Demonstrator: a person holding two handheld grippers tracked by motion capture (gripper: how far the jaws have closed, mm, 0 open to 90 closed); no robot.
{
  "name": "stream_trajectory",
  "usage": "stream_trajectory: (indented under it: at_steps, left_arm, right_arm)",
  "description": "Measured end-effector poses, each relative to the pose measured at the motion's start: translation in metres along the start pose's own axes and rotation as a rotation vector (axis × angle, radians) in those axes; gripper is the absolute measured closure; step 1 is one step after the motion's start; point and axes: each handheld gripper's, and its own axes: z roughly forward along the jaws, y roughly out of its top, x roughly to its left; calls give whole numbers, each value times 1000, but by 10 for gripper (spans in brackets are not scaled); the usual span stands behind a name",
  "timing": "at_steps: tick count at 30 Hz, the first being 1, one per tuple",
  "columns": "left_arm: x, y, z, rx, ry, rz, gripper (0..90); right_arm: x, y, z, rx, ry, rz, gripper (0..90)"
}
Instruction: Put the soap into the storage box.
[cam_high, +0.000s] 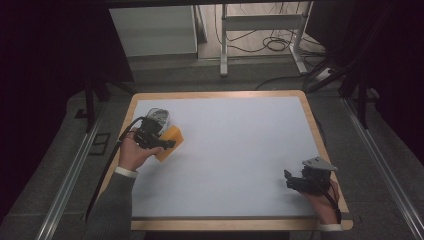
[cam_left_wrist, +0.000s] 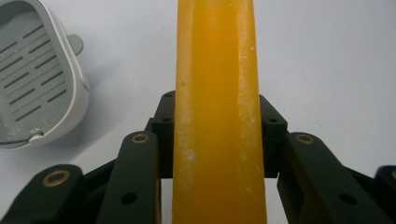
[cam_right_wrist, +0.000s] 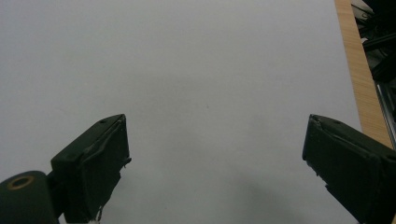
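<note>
Soap bar (cam_left_wrist: 217, 112): orange, no writing I can spot, clamped edge-on in the left tongs (cam_high: 167, 144), near the tabletop's (cam_high: 235, 145) left edge
Soap dish (cam_left_wrist: 35, 79): grey, slotted, just beside it
Right tongs (cam_right_wrist: 215, 163): spread wide, holding nothing, well apart

Right gripper (cam_right_wrist: 215, 163): two black jaws set wide apart, nothing between them, rising from the lower corners. White table surface (cam_right_wrist: 187, 70) beneath and ahead, bare. Wooden table edge (cam_right_wrist: 359, 79) running along the upper right, with dark metal framework (cam_right_wrist: 380, 42) just beyond it.
</note>
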Motion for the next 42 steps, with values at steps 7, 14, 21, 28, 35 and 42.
stream_trajectory:
  at_steps: [7, 14, 21, 28, 35, 42]
  left_arm:
    - [9, 2, 0, -4, 2, -18, 606]
    - [18, 4, -1, -15, -3, -38, 606]
    - [29, 5, 0, -23, 6, -59, 606]
    - [40, 6, 1, -25, 4, -87, 606]
    - [48, 10, -1, -36, 25, -112, 606]
    - [50, 20, 0, -31, 40, -111, 606]
  right_arm:
    - [-2, 0, -1, -4, -19, 14, 72]
    - [-2, 0, -1, -2, -17, 11, 72]
    - [-2, 0, -1, 0, -16, 13, 72]
    - [-2, -1, 0, -1, -16, 13, 72]
    - [-3, -1, 0, -1, -16, 14, 72]
    - [-3, -1, 0, 0, -16, 15, 72]
